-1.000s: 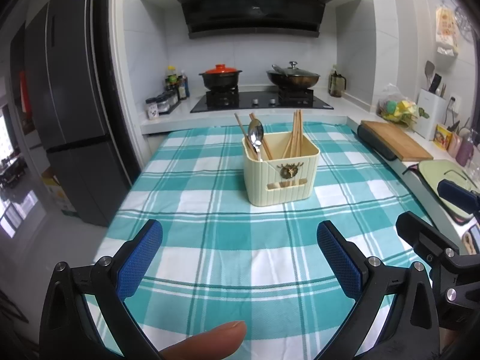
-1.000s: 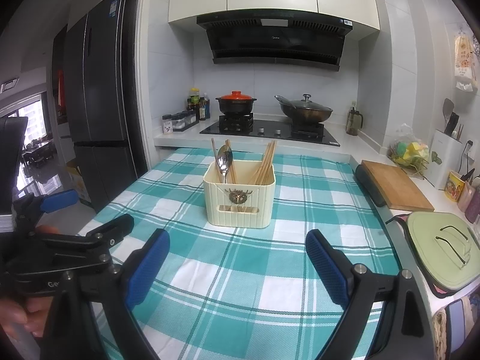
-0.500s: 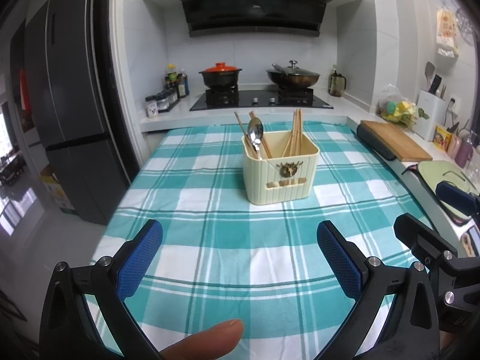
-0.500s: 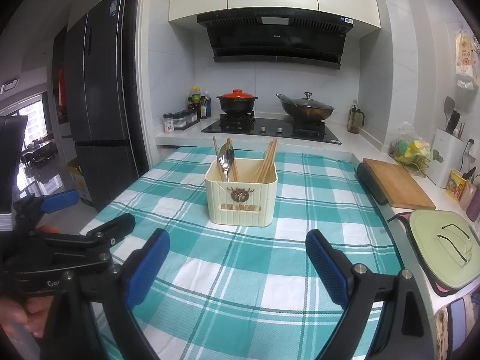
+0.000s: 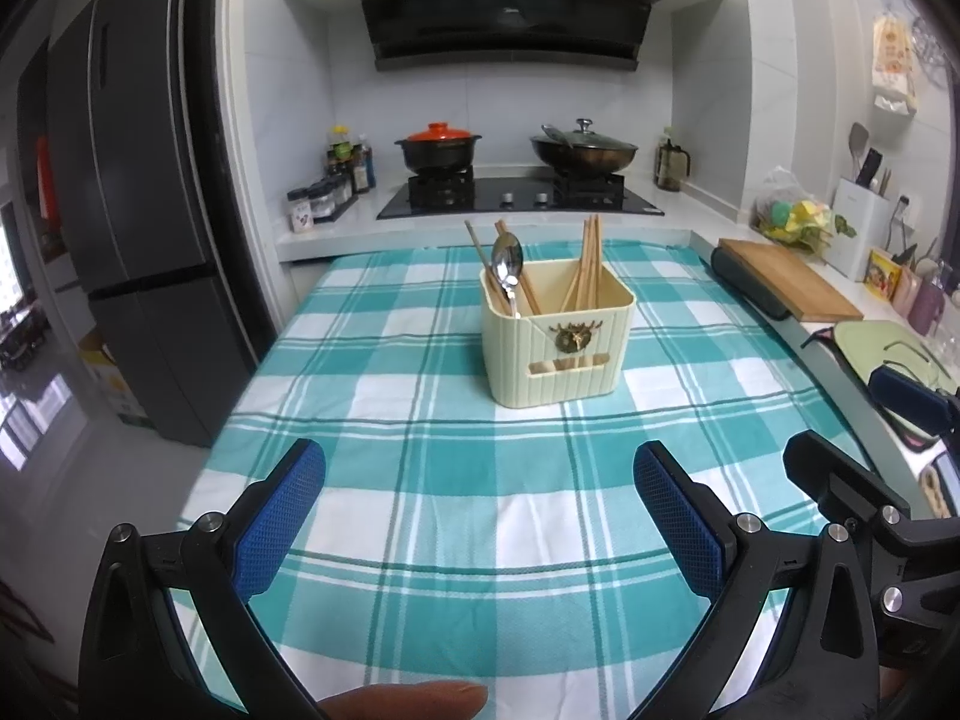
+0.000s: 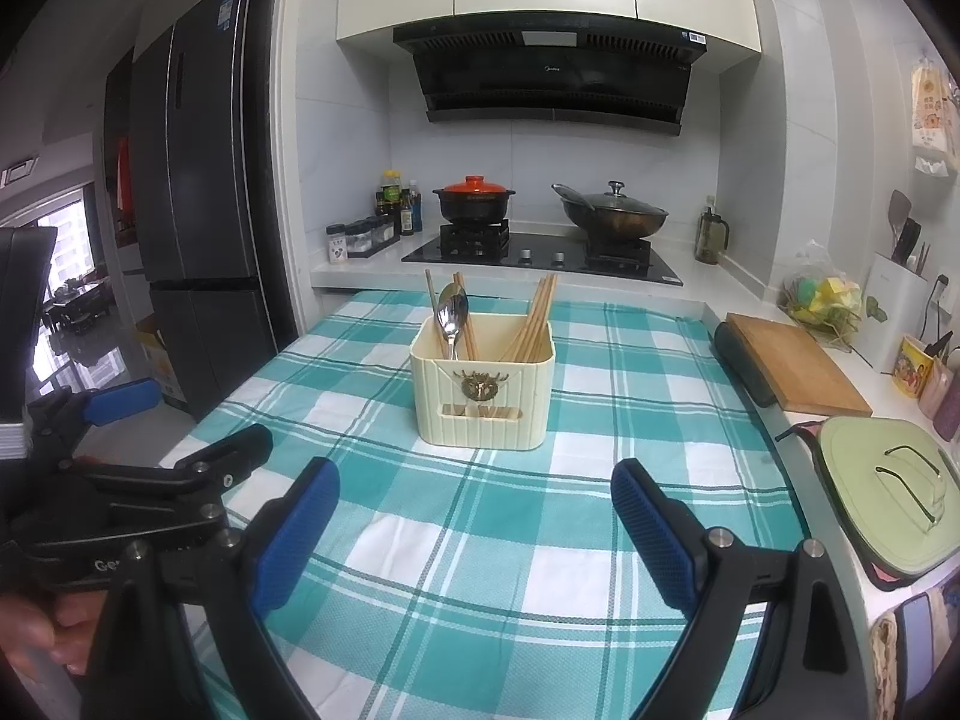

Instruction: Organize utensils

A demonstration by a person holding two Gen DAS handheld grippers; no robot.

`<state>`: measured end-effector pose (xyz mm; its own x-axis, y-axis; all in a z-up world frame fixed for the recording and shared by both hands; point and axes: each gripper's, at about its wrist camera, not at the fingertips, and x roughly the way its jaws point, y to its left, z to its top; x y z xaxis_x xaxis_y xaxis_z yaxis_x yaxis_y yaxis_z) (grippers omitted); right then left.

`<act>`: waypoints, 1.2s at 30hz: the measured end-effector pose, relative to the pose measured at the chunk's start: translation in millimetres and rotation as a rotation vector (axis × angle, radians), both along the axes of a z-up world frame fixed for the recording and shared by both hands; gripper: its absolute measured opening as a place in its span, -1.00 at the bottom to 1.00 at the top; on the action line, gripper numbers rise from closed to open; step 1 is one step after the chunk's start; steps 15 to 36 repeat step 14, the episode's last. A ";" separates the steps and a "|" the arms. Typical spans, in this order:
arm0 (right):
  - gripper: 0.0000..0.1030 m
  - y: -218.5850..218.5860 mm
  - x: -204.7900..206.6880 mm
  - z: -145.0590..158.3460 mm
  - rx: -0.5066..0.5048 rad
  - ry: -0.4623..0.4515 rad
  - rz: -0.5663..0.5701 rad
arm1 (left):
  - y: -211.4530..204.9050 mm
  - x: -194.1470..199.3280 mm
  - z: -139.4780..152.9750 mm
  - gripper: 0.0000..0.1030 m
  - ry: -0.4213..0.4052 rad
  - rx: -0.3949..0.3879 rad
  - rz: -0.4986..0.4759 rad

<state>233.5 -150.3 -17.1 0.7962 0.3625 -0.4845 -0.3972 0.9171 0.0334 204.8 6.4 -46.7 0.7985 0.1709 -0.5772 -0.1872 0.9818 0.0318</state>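
Your left gripper (image 5: pixel 480 516) and right gripper (image 6: pixel 475 531) both gape wide, gripping nothing — mesh-textured blue pads over the woven teal plaid cloth (image 5: pixel 420 516). Ahead stands the ribbed cream holder (image 6: pixel 483 393), steel spoon (image 6: pixel 452 312) and wooden chopsticks (image 6: pixel 534 318) upright inside.

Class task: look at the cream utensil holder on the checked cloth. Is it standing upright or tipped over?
Upright. The utensil holder sits flat on the tablecloth, its opening facing up, with the spoon and chopsticks rising out of it.
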 end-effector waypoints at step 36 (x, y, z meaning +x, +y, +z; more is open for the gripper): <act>0.82 -4.6 3.3 -5.4 -0.004 0.016 -0.006 | -0.2 1.1 -2.2 0.99 -0.007 -0.023 -0.006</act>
